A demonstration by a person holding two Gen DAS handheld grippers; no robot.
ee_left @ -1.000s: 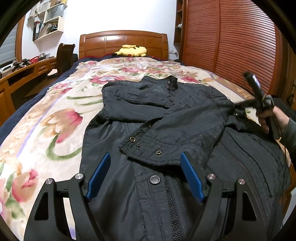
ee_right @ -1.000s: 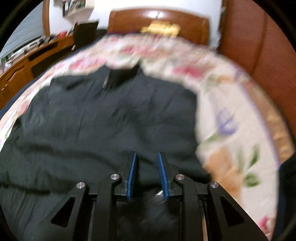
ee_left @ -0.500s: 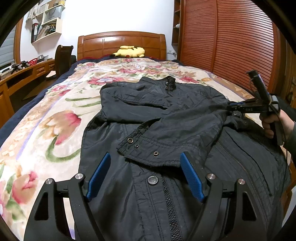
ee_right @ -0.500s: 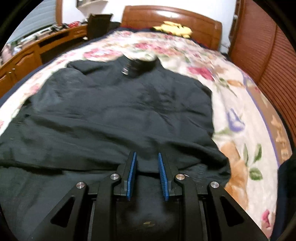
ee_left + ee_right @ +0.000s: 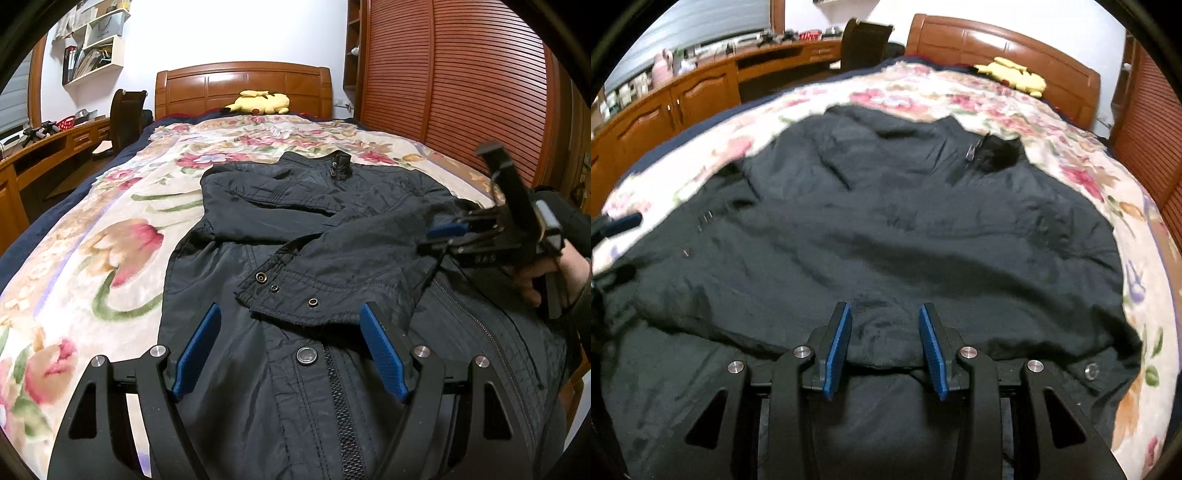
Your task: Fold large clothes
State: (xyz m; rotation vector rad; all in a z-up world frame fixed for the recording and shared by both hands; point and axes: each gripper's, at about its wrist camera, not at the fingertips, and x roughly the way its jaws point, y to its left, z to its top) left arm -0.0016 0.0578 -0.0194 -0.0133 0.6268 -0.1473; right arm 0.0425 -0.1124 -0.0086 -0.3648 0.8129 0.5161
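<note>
On the bed (image 5: pixel 122 229) | dark jacket (image 5: pixel 332 266) flat, sleeve folded across | left gripper (image 5: pixel 291 354) wide apart, empty | right gripper (image 5: pixel 884 343) opening, sleeve fabric between pads

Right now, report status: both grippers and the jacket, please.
Left gripper open over jacket, empty. Right gripper opening, sleeve fabric between pads, not pressed. Nothing in the way.

Dark jacket (image 5: pixel 332 266) flat on floral bedspread, front up, zipped, one sleeve folded across chest, collar toward headboard.
</note>
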